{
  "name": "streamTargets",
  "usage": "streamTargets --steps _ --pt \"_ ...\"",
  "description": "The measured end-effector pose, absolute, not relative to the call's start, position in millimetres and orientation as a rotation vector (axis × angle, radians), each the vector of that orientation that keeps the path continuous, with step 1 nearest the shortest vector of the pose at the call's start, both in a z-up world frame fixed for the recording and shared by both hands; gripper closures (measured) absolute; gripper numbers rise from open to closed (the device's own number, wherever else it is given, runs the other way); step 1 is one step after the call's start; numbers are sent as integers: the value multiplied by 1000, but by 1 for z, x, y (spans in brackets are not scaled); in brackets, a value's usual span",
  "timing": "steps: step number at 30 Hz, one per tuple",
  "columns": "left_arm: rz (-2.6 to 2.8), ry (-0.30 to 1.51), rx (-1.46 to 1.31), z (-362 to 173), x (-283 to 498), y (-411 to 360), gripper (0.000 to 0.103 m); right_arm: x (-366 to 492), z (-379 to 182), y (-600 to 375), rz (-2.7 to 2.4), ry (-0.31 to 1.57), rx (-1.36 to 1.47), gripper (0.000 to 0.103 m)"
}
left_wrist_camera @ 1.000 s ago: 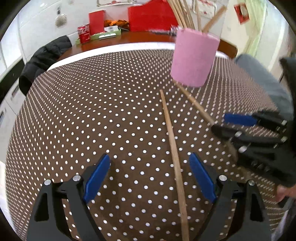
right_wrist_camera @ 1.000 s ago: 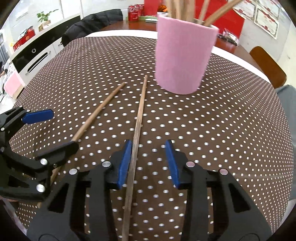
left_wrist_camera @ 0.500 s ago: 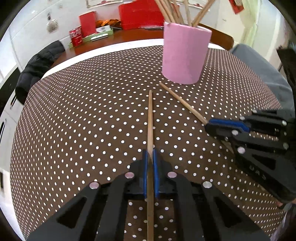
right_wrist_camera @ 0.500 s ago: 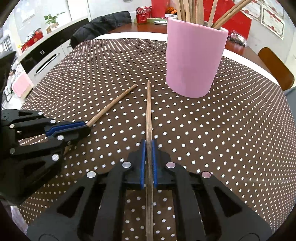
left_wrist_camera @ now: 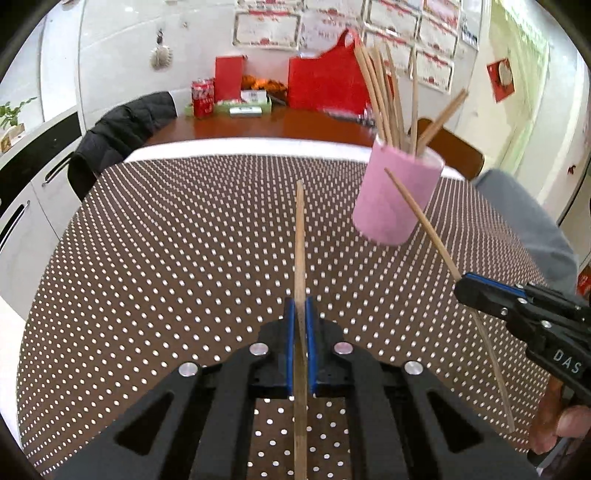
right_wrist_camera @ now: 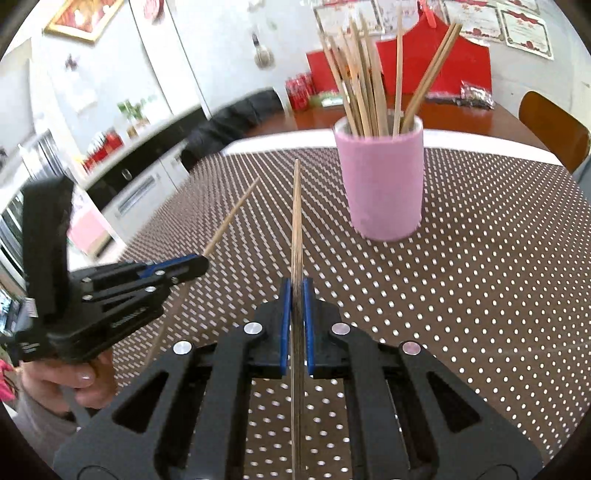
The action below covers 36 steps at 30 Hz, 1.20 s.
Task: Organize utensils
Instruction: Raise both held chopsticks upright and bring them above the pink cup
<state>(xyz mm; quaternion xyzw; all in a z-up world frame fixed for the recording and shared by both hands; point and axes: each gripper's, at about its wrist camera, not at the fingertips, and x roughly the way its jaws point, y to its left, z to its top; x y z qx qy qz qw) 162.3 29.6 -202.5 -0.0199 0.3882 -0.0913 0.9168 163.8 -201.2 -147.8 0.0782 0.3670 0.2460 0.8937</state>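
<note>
Left wrist view: right gripper reads "DAS", clamping a chopstick

White walls hung with framed certificates; dark jacket draped over a chair; wooden table behind.

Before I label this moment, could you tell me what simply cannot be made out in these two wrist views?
- Left wrist view: the near end of the left gripper's chopstick is cut off by the bottom edge.
- Right wrist view: the near end of the right gripper's chopstick likewise.
- Both views: the bottom of the pink cup is hidden by its wall.
- Wall certificates: text too small.
</note>
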Motion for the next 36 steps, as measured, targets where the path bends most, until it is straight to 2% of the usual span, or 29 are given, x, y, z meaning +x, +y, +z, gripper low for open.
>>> streamTargets --steps 24,36 --pt "-204 520 -57 -111 160 20 97 169 -54 -235 540 467 296 96" --pt "-366 274 -187 -55 214 -4 97 224 -5 -264 473 245 389 96"
